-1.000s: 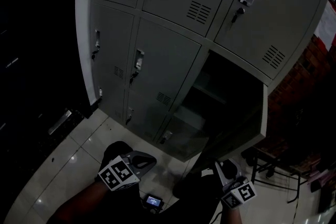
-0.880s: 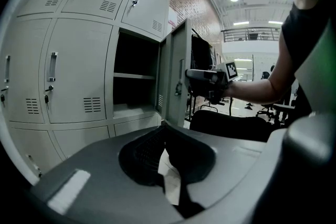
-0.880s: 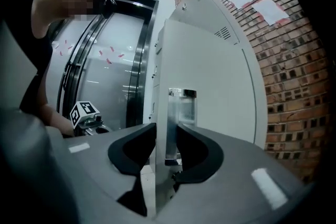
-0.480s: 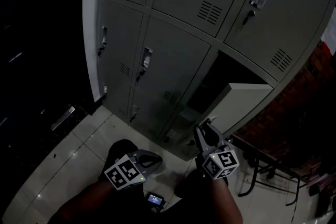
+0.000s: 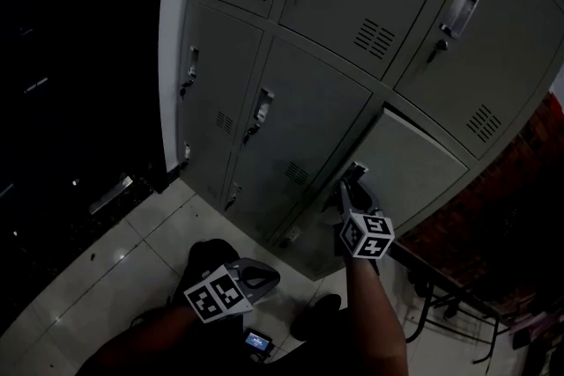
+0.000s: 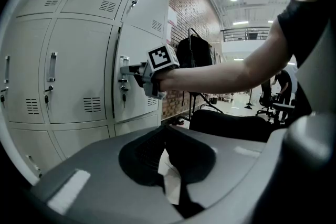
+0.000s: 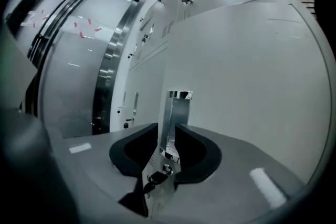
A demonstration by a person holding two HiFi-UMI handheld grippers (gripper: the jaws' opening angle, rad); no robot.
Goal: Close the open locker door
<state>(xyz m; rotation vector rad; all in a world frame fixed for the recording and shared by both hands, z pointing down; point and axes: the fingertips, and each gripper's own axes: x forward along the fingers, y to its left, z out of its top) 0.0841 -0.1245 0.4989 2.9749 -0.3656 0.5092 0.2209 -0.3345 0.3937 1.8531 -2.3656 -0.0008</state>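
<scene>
1. Two grippers are in view in front of a tall grey locker bank (image 5: 308, 22). The right gripper (image 5: 354, 178) is up against the lockers. The left gripper (image 5: 263, 278) hangs low over the pale floor tiles (image 5: 115, 277).
2. The locker door (image 5: 423, 167) sits in the third column from the bank's left edge, directly under a shut door with a louvred vent. It lies almost flush with its frame, and only a thin dark seam shows along its upper and left edges.
3. The right gripper is clenched on the door's handle (image 7: 178, 107). In the right gripper view the upright metal strip runs down between the two dark jaws, which press in on it from either side. A key (image 7: 151, 180) sits in the lock just below the strip, low in the gap between the jaws.
4. The person's bare forearm (image 5: 374, 313) stretches straight out to the door. The right gripper's marker cube (image 5: 367, 235) faces up toward the head camera.
5. The left gripper is clenched and holds nothing. Its jaws are drawn nearly together, with only a pale sliver between the dark pads. Its view looks sideways along the locker fronts at the outstretched right arm.
6. A small device with a lit screen (image 5: 258, 340) lies on the tiles near the person's feet, just below the left gripper in the head view.
7. A brick wall (image 5: 520, 207) stands to the right of the bank.
</scene>
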